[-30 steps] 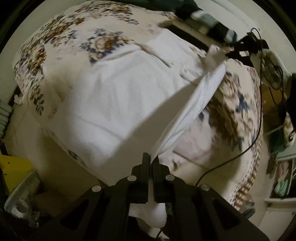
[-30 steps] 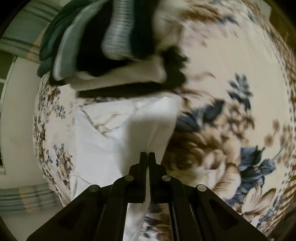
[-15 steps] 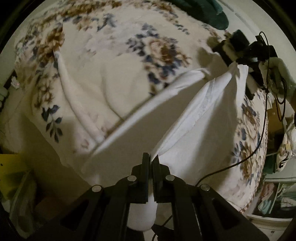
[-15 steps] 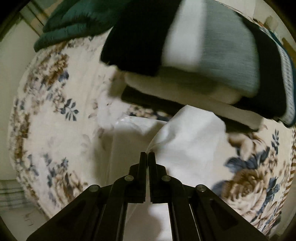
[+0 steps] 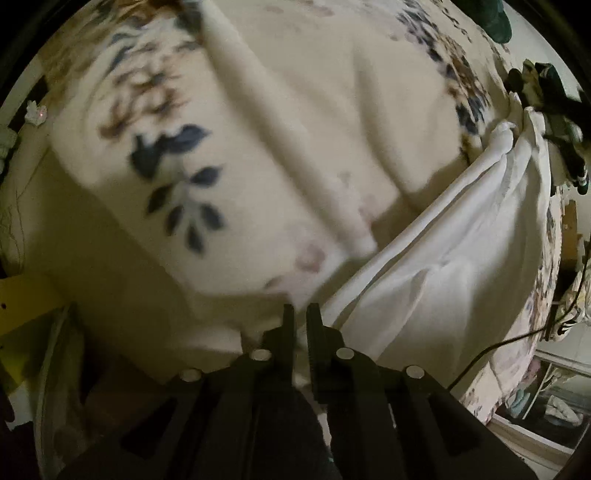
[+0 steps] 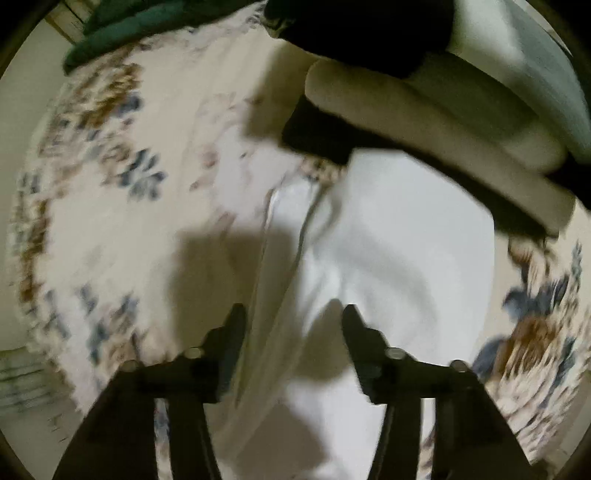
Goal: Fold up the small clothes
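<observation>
A white garment (image 5: 454, 258) lies as a long folded band on the floral blanket (image 5: 229, 155), running from my left gripper (image 5: 300, 314) toward the upper right. The left jaws are opening, with a narrow gap between them. The garment's near corner lies just to their right, and no cloth shows in the gap. In the right wrist view the same white garment (image 6: 399, 251) is spread flat under my right gripper (image 6: 293, 321). Its jaws are opening and stand wide apart above the cloth, with the pads off it.
A stack of folded clothes (image 6: 436, 122) in black, cream and grey lies just beyond the garment. A green cloth (image 6: 122, 33) is at the far edge of the bed. The bed's edge, a yellow object (image 5: 22, 302) and a black cable (image 5: 495, 347) are near the left gripper.
Both grippers carried the garment's edge across the bed and down. They were shut on the cloth before. Now both have parted and the cloth lies on the blanket.
</observation>
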Available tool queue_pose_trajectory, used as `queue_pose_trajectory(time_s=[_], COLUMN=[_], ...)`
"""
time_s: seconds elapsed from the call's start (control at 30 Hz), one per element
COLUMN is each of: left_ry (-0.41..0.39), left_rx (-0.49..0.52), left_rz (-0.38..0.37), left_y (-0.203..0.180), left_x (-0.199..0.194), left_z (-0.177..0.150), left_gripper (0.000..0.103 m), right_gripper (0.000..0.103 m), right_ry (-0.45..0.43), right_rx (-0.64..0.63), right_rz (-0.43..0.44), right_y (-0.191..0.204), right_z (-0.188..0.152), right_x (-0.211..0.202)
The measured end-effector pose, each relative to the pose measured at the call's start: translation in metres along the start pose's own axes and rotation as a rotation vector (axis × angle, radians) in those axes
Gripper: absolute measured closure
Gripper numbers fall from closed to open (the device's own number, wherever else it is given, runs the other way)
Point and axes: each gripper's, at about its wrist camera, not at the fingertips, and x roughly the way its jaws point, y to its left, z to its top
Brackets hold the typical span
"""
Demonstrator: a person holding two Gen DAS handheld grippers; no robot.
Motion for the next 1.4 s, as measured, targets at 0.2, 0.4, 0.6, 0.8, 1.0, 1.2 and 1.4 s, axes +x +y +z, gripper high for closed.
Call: queue_pose_trajectory(time_s=[0.2,0.4,0.6,0.8,1.0,1.2,1.4], left_ry=[-0.063,-0.047,-0.039,-0.085,-0.08,-0.084,-0.017], left_rx=[0.011,0.173,0.279,0.214,0.156,0.176,0.136], left_rz=[-0.074,0.03,0.161,0.107,0.067,0.13,0.078], left_y=[-0.019,-0.057,-0.074,-0.057,-0.042,-0.026,-0.001], left_x=[-0.026,-0.01,0.012,-0.014,-0.038,-0.03,-0.024], left_z=[-0.003,0.0,-0.006,-0.001,0.012,0.02,0.021], left_gripper=[0.048,0.048,0.101,0.103,0.103,0.103,0.101], right_gripper=[0.039,0.039,0.045,0.102,0.102,0.103,0.099], right_ry=[0.084,0.368,0.485,0.408,0.391,0.399,0.406], right_rx=[0.024,0.215,0.388,0.466,0.453,0.361,0.255], right_rz=[0.067,0.186,0.254,0.234,0.242,0.212,0.192], right_y=[-0.031,-0.059,-0.067,-0.07,-0.069,-0.034,-0.025], right_z=[-0.13,-0.316,-0.423,-0.457,-0.483,-0.494,-0.495], right_x=[-0.024,0.021,0.069,0.063,0.039,0.043,0.06])
